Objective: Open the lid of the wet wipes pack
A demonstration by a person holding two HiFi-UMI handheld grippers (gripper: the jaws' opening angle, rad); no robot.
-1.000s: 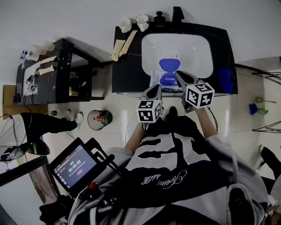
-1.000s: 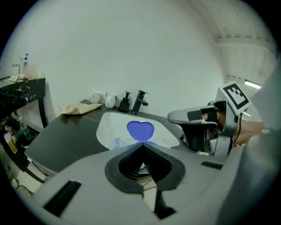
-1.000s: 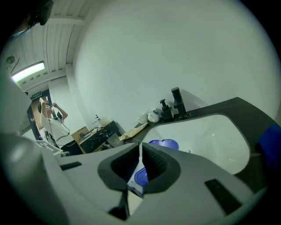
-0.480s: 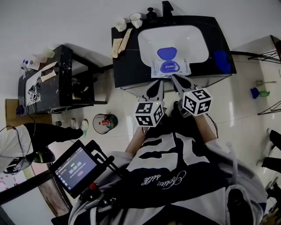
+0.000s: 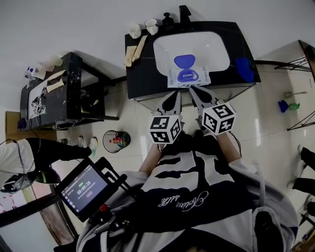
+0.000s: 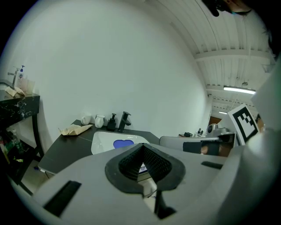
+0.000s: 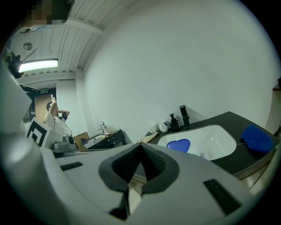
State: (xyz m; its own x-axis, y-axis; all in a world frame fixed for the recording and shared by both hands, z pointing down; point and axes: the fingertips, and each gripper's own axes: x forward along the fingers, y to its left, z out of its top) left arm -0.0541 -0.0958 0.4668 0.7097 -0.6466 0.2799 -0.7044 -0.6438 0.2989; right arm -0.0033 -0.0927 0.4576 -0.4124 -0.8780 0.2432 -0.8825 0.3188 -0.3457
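The wet wipes pack [image 5: 189,77] lies at the front rim of the white sink basin [image 5: 216,49]. Its blue lid [image 5: 184,61] is flipped up and back, away from the blue opening frame on the pack. My left gripper [image 5: 173,97] hangs over the floor just in front of the counter, shut and empty. Slightly right of it, my right gripper [image 5: 192,90] is also shut and empty, its tips just short of the pack's near edge. The left gripper view shows the blue lid [image 6: 124,143] beyond the shut jaws. The blue lid [image 7: 178,145] also appears in the right gripper view.
A black counter [image 5: 142,74] holds the sink, a black faucet [image 5: 184,12], a soap bottle [image 5: 168,18], two cups [image 5: 151,23], paper wrappers [image 5: 133,51] and a blue cloth [image 5: 244,69]. A black shelf [image 5: 64,88] stands left, a bin [image 5: 114,140] on the floor.
Both grippers have drawn back from the pack toward the person. The right gripper's tips, which were at the pack's lid a second ago, are now off it.
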